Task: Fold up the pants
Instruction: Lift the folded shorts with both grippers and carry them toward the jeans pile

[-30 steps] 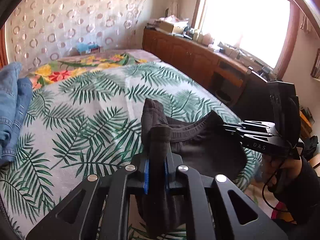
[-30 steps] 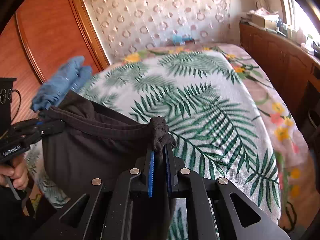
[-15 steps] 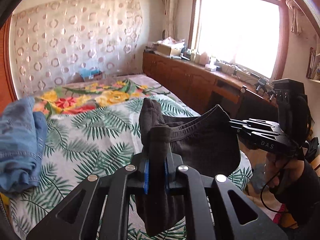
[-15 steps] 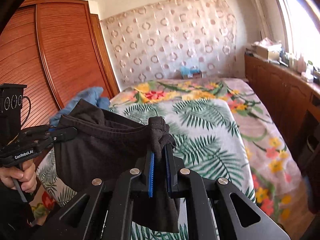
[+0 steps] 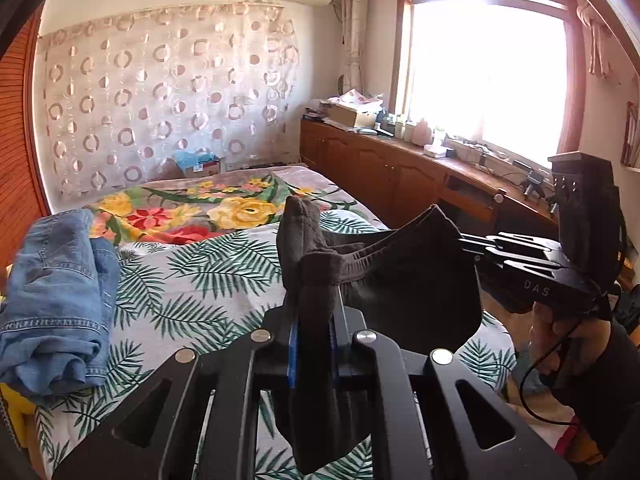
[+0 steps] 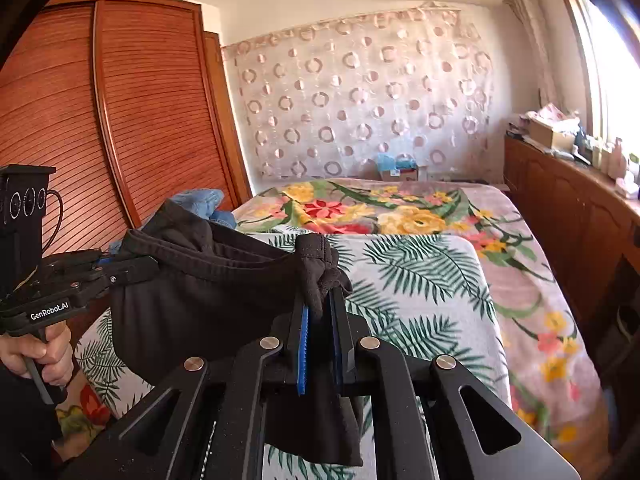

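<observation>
One pair of dark pants (image 5: 404,280) hangs by its waistband between two grippers, above the bed (image 5: 208,280). The left gripper (image 5: 314,336) is clamped on one bunched corner of the waistband, cloth sticking up above its blue pads and drooping below them. The right gripper (image 6: 320,336) pinches the other corner the same way (a smaller tuft pokes out above its jaws).

From the left wrist camera, the right gripper (image 5: 472,246) appears ahead and to the right, with the hand (image 5: 560,336) and dark sleeve that carry it; a window (image 5: 484,72) and long wooden cabinet (image 5: 400,172) lie beyond. One heap of blue jeans (image 5: 56,296) rests on the bed to the left of the left gripper.

The right wrist camera instead shows the left gripper (image 6: 136,266) off to its left, its hand (image 6: 40,354), and a slatted wooden wardrobe (image 6: 120,120) behind. There the jeans (image 6: 204,204) peek out only partly, beyond the pants (image 6: 208,296).
</observation>
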A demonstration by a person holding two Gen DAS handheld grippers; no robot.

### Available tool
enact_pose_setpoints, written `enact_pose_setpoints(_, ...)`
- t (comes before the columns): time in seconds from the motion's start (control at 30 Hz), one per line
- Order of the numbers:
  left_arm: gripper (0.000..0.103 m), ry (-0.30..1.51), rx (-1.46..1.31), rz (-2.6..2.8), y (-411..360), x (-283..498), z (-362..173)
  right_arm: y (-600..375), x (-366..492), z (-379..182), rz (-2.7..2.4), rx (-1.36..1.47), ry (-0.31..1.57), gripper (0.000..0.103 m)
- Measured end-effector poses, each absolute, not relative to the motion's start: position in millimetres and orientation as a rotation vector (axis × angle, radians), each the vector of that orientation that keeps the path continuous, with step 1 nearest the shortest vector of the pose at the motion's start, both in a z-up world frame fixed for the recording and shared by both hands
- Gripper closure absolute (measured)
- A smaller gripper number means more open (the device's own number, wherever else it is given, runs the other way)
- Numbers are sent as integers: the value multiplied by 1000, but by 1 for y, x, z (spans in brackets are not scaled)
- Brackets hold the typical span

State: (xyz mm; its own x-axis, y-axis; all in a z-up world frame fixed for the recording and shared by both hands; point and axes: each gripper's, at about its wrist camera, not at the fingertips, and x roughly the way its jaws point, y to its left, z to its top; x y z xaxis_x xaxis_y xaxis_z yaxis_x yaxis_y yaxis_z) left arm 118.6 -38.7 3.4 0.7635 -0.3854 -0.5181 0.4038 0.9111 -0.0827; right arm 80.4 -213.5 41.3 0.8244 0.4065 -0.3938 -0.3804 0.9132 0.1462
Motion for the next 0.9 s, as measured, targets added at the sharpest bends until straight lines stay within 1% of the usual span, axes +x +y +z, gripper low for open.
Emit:
enact_pose_setpoints(0.3, 91, 557, 28, -380, -13, 132, 1, -196, 121, 40, 465, 39, 439, 94)
enact_pose_setpoints(0.9, 91, 518, 2, -242, 64, 174, 18, -142, 228, 64, 592, -52, 399, 94)
